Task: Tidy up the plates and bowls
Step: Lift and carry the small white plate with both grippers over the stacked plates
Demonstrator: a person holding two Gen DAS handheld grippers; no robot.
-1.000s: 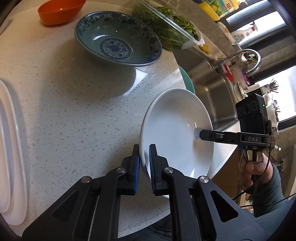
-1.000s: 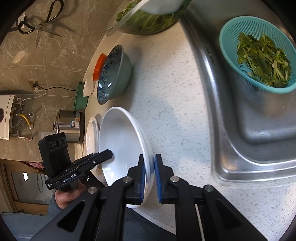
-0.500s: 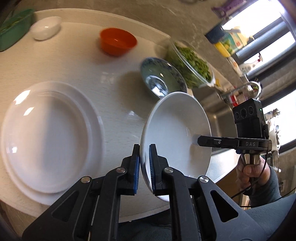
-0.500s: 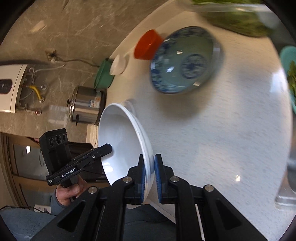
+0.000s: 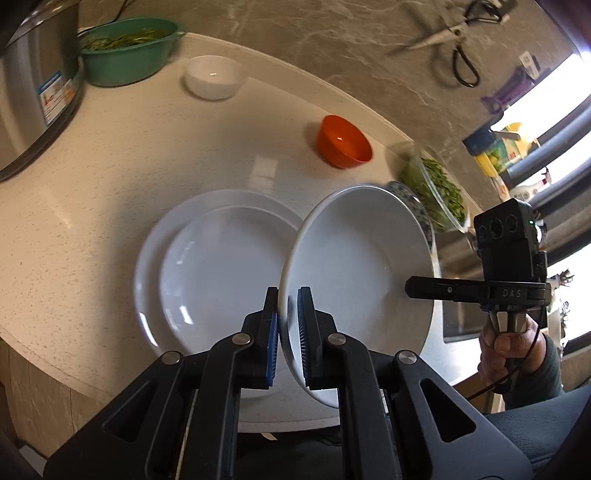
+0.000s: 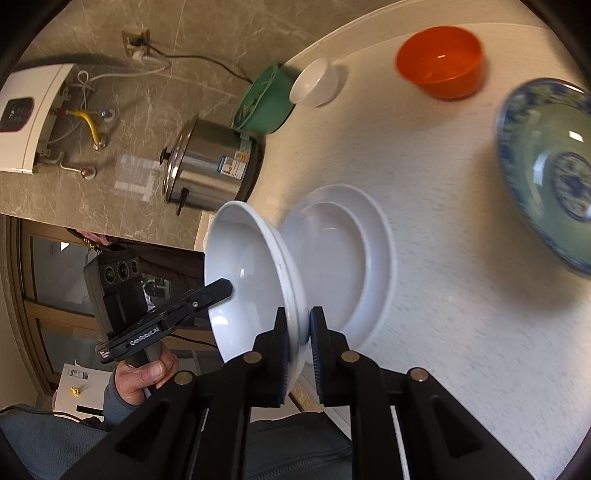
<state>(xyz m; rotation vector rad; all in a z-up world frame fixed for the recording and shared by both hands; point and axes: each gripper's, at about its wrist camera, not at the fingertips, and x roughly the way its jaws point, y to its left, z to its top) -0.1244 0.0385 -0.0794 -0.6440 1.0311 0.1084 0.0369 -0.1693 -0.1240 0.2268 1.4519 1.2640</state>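
Both grippers hold one deep white plate (image 5: 354, 273) by opposite rims, tilted in the air. My left gripper (image 5: 287, 328) is shut on its near rim. My right gripper (image 6: 297, 325) is shut on the other rim and also shows in the left wrist view (image 5: 408, 288). The held plate (image 6: 247, 288) hangs just right of and above a stack of two white plates (image 5: 218, 266) on the counter (image 5: 110, 166); the stack also shows in the right wrist view (image 6: 347, 258). An orange bowl (image 5: 343, 142), a small white bowl (image 5: 214, 75) and a blue patterned bowl (image 6: 546, 173) stand farther back.
A steel rice cooker (image 5: 33, 85) and a green basin of greens (image 5: 129, 50) stand at the far left. A glass bowl of greens (image 5: 439, 192) sits at the right by the window. Scissors (image 5: 454, 33) hang on the wall. The counter's front edge (image 5: 74, 369) curves near me.
Both grippers have carried the white plate leftwards from the sink side of the counter to beside the plate stack. The stack has come from the left edge to the centre of view.
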